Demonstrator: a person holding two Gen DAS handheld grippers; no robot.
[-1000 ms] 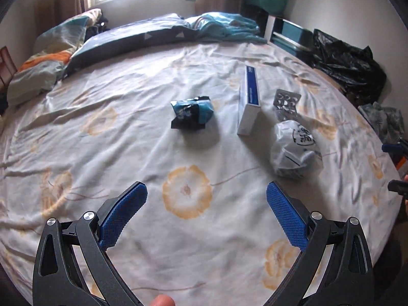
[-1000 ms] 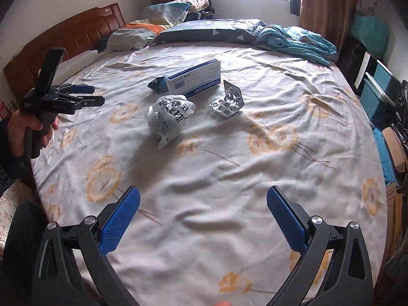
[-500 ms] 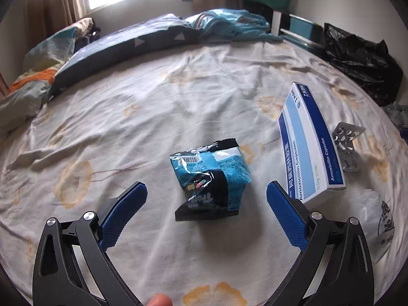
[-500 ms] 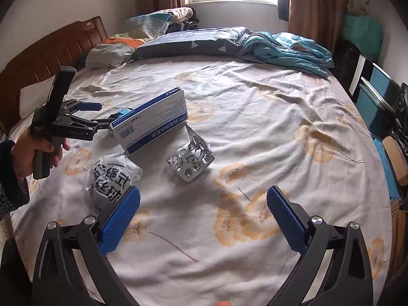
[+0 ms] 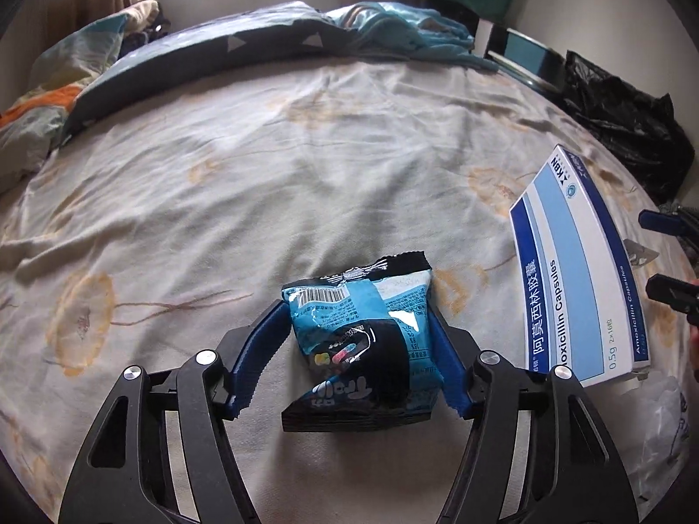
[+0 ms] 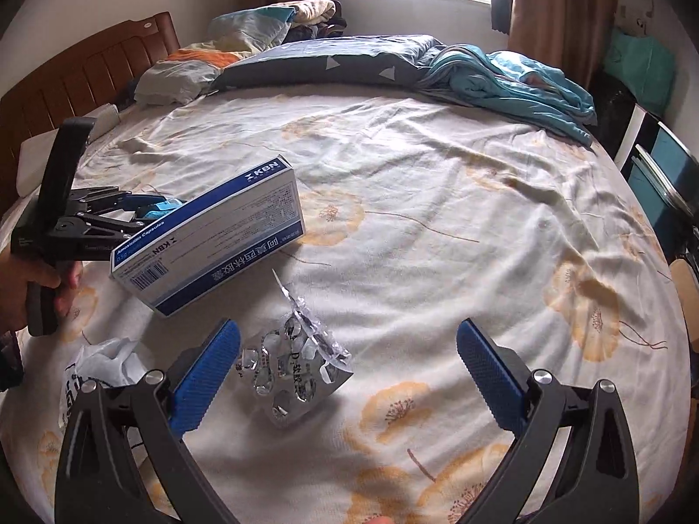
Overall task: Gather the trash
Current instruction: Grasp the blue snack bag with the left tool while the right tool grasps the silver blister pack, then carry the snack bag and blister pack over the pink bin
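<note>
A blue and black snack bag (image 5: 362, 340) lies on the flowered bed sheet (image 5: 262, 183). My left gripper (image 5: 354, 308) has the bag between its closing jaws, and both blue pads touch its sides. From the right wrist view the left gripper (image 6: 131, 209) shows behind the blue and white medicine box (image 6: 209, 240), held by a hand (image 6: 26, 288). My right gripper (image 6: 347, 327) hangs open just above a crumpled silver blister pack (image 6: 292, 371), which lies near its left finger. A crumpled white plastic bag (image 6: 105, 362) lies left of it.
The medicine box (image 5: 576, 275) lies right of the snack bag. A black trash bag (image 5: 624, 131) sits off the bed's far right side. Pillows (image 6: 244, 39) and a teal blanket (image 6: 515, 78) are piled at the head, beside a wooden headboard (image 6: 78, 83).
My left gripper came forward and down onto the snack bag, and its jaws narrowed around it. The right gripper moved in over the blister pack and stayed open.
</note>
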